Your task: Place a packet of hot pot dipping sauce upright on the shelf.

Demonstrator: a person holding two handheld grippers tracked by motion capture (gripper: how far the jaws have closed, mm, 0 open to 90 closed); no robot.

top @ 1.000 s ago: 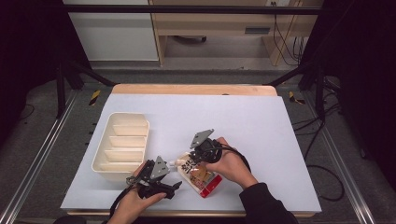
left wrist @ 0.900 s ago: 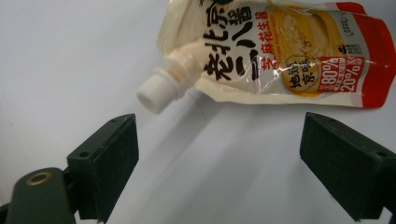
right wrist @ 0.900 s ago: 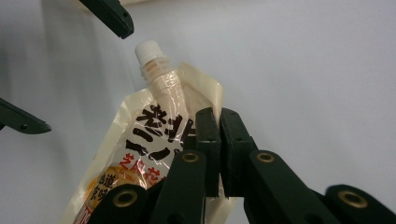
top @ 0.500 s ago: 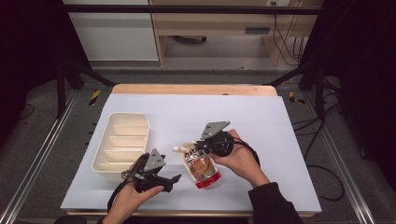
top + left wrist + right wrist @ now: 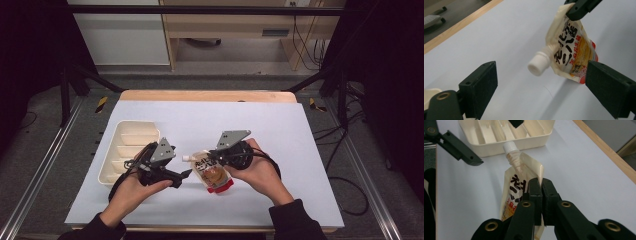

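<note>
The right gripper clamps the upper edge of the spouted pouch, holding it raised above the white table surface near the front edge. The left gripper is spread wide, jaws either side of the pouch's white cap, not touching it. Beyond, left, sits the cream divided tray.

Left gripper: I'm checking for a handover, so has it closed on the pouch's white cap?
No: in the left gripper view its jaws stand wide apart, with the white cap of the pouch free between them.
</note>
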